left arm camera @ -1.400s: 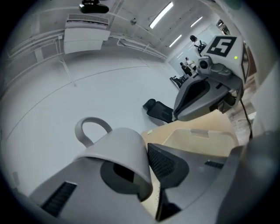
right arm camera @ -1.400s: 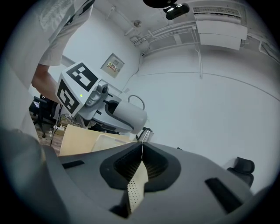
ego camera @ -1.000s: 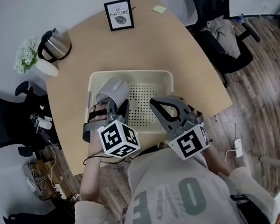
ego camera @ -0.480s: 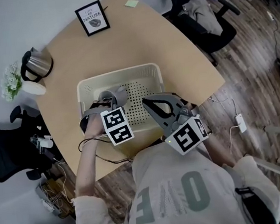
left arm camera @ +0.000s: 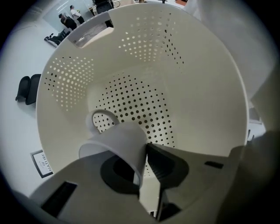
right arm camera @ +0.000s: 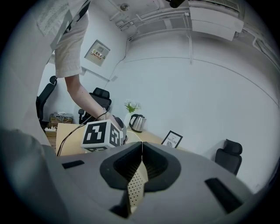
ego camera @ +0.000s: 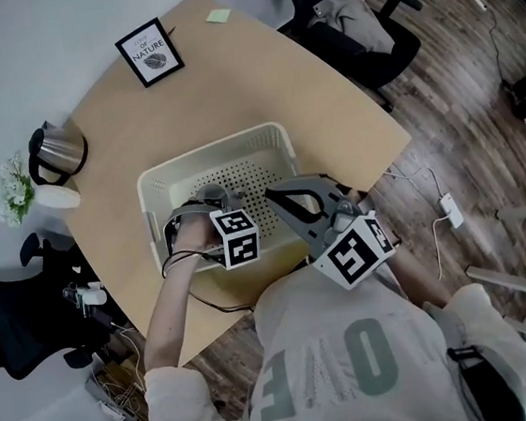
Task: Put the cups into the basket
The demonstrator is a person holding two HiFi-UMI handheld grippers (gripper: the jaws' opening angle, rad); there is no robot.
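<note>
The basket (ego camera: 209, 154) sits on the table (ego camera: 258, 83), kettle (ego camera: 56, 153) left, frame (ego camera: 149, 52) behind.

L claw (ego camera: 211, 199) angled fwd and down, marker cube (ego camera: 236, 238) at its rear, facing up. Jaws closing, w/ the wall of a cup (left arm camera: 118, 142) pinched btwn them. L forearm (ego camera: 171, 310) bare, stretched out behind it. R claw (ego camera: 278, 192) just beside the L, pointing roughly level, jaw tips together, nothing btwn.
</note>
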